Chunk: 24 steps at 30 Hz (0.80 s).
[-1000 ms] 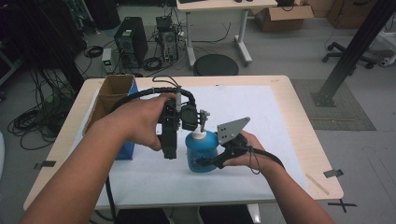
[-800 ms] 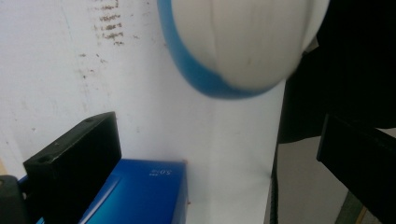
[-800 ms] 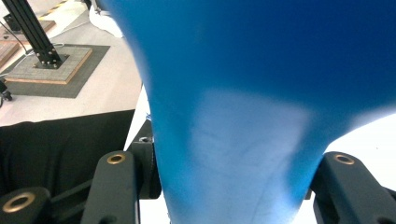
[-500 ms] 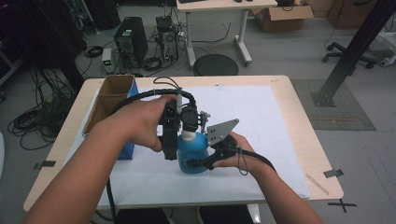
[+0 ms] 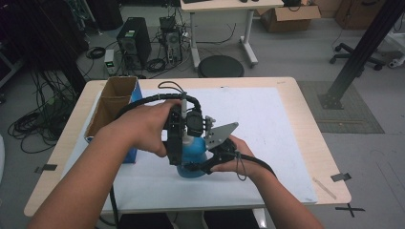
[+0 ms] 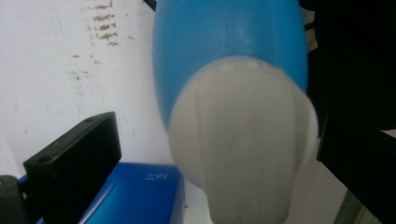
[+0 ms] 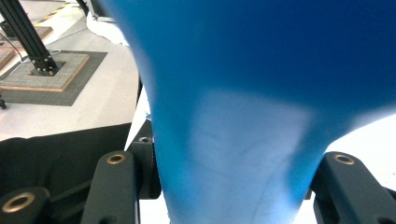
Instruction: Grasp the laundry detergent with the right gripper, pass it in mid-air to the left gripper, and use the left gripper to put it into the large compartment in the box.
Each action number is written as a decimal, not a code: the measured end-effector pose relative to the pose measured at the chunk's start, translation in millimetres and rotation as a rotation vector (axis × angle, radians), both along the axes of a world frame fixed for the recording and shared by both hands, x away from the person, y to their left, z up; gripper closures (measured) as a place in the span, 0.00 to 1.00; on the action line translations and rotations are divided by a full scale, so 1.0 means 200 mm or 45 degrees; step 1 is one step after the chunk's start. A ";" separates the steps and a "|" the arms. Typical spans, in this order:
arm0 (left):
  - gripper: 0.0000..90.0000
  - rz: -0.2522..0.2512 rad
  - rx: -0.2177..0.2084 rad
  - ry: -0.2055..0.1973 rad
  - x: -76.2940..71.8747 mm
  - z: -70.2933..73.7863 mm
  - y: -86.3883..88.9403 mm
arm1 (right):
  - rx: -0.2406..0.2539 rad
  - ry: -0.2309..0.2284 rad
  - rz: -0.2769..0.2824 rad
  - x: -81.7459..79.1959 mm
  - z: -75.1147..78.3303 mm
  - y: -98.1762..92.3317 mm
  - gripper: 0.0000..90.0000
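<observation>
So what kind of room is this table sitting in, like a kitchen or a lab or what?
Most likely a lab or tech workshop, not a kitchen. Desktop computer towers and tangled cables sit on the bare floor behind the table, and a black metal rig frame stands at the right.

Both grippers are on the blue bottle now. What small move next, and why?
Probably close the left gripper on the white cap: its jaws stand apart on either side of the cap, with a gap showing, while the right gripper already clamps the blue bottle, bracing it on the table.
</observation>
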<state>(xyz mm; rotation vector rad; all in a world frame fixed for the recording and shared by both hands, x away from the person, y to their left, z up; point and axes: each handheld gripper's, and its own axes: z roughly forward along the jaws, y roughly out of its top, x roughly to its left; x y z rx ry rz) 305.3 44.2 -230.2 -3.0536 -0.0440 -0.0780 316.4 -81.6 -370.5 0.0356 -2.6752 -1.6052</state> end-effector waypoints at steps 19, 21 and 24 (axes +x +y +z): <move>0.00 0.004 -0.009 0.007 0.00 -0.03 0.00 | 0.029 0.006 0.000 -0.01 0.01 0.07 0.50; 0.00 0.005 -0.014 0.005 0.00 -0.03 0.00 | 0.028 0.004 0.000 -0.01 0.01 0.08 0.50; 0.00 0.012 -0.010 0.005 0.00 -0.03 0.00 | 0.024 0.003 -0.001 -0.01 0.01 0.09 0.50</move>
